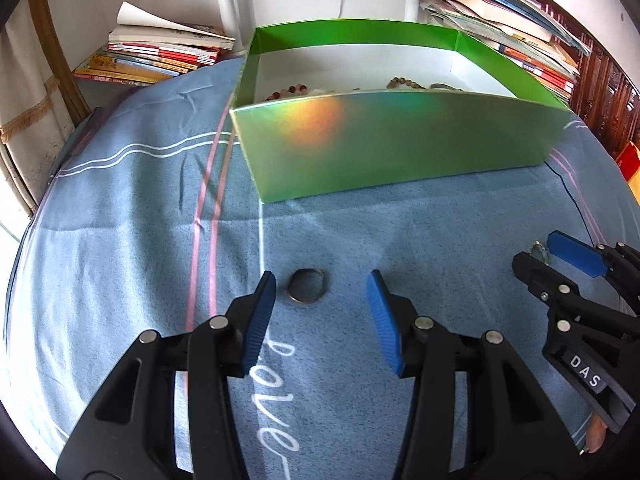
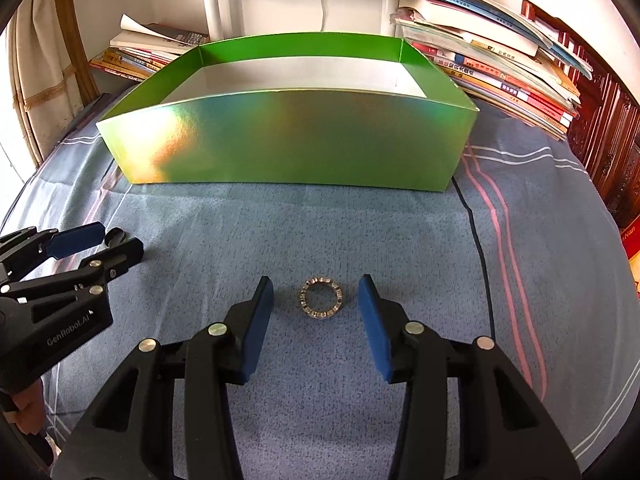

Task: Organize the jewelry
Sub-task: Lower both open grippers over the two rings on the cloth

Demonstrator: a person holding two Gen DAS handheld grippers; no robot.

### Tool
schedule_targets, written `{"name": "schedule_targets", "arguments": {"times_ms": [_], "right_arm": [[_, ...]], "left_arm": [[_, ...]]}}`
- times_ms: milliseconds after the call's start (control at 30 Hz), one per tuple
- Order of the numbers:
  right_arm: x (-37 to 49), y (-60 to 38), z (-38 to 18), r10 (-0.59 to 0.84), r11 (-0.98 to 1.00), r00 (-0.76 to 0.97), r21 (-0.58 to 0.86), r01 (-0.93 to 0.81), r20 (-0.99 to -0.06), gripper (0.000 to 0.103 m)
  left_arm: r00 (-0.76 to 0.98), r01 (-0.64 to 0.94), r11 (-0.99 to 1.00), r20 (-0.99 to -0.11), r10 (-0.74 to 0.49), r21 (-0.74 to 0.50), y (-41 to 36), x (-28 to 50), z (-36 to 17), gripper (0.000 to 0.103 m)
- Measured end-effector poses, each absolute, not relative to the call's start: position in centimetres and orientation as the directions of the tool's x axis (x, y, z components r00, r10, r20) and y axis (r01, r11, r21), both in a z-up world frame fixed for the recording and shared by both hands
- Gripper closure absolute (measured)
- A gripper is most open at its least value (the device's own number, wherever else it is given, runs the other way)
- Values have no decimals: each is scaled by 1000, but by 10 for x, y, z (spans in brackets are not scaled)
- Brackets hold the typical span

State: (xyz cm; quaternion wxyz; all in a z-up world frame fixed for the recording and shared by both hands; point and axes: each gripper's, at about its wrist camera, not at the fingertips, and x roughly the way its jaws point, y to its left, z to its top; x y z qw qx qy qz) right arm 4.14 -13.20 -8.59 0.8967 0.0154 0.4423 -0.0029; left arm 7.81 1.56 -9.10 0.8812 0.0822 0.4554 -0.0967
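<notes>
Where books [image 2: 500, 64] flank it, green box [image 2: 288, 136] beyond ring [image 2: 321, 298].

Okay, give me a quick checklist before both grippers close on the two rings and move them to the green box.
1. Plain ring between the left hand-held gripper pads: ok, nearer the left pad.
2. Studded ring between the right hand-held gripper pads: ok, roughly centred.
3. Both grippers open, pads clear of the rings: ok.
4. Green box open on top: ok.
5. Cloth between rings and box free of obstacles: ok.
6. Pads low enough to catch the rings: cannot tell.
</notes>
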Motion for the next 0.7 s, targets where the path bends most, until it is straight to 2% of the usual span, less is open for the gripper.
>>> {"name": "schedule_targets", "arguments": {"times_ms": [300,433,533,700], "right_arm": [[36,-133,-86,24,999,608,33,5,-794,58],[35,-139,-86,4,1000,609,22,23,-793,58],[36,-140,-86,5,1000,606,19,17,-795,58],[42,-140,-86,7,1000,601,19,14,-799,55]], "left_arm": [[557,291,956,-819,-137,37,4,66,-91,54],[580,267,961,-808,-102,70,2,61,-92,47],[595,232,968,-801,-68,91,3,60,-92,38],[615,217,973,-786,-68,85,7,60,-93,33]]}}
